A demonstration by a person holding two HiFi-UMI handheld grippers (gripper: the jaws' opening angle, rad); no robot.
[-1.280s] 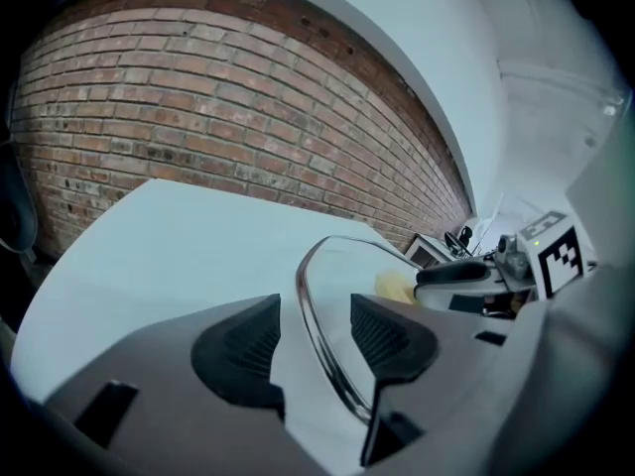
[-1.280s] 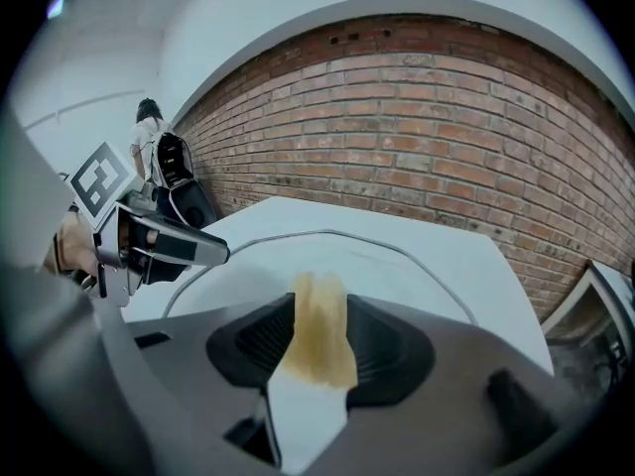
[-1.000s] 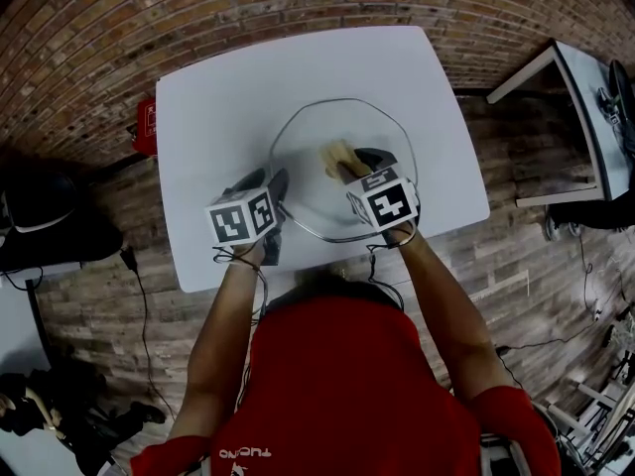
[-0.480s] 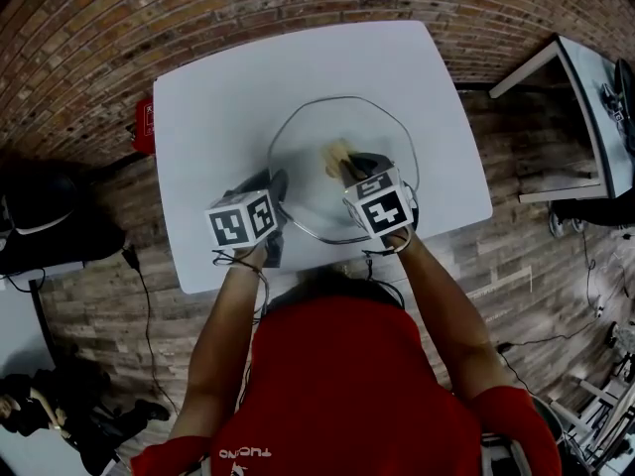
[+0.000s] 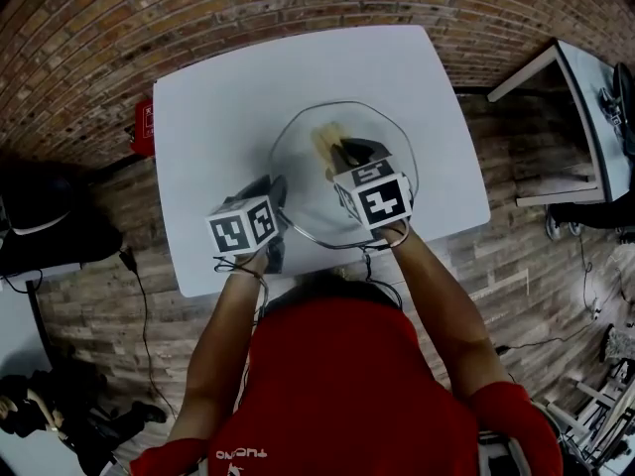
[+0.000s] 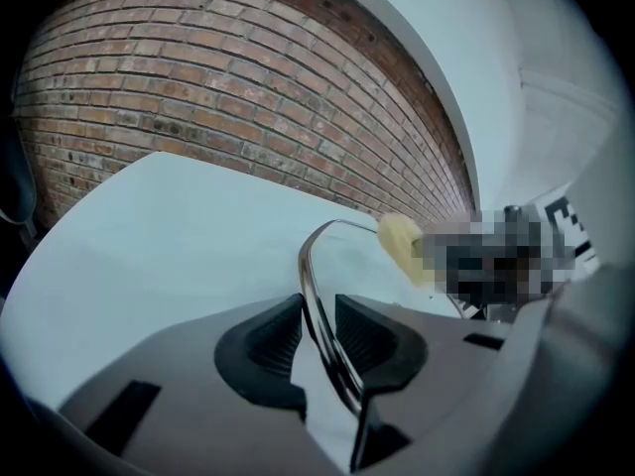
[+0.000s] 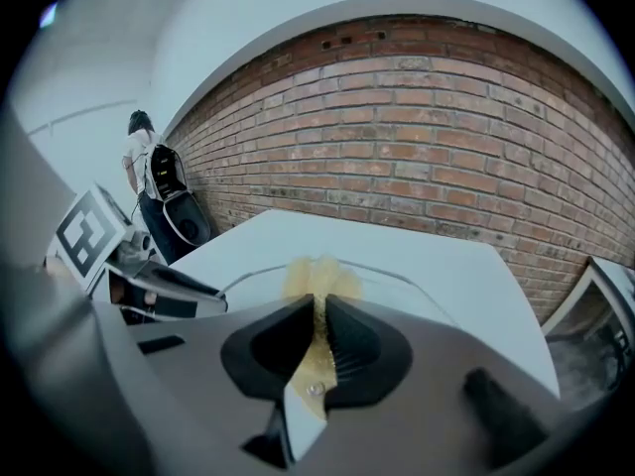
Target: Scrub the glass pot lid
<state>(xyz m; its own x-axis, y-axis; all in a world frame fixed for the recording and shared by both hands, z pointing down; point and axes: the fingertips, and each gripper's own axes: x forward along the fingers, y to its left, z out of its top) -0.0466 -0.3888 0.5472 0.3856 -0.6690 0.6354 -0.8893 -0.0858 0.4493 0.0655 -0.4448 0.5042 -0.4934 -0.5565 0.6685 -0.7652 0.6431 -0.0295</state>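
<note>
Head view gave you the white table (image 5: 218, 107) against the brick, with a red thing (image 5: 146, 127) down by its left edge. Next along, your left gripper (image 5: 277, 192) was in at the near-left rim of the glass pot lid (image 5: 298, 162), which lay around the middle of the table, slightly right of centre. Left gripper view settled it: your jaws had just been closing, and they were about halfway in, pads pressed on the lid's metal rim, which ran straight between them. Further right, your right gripper (image 5: 347, 153) reached out over the lid from the near side. Its jaws had just been closing too, and right gripper view showed them almost together, pinching the yellow scrub pad (image 7: 319, 278). The pad stuck out past the tips, over the far half of the glass. Whether it touched the glass, you couldn't tell. Off to the far right stood another table (image 5: 585, 117), well apart from yours.
</note>
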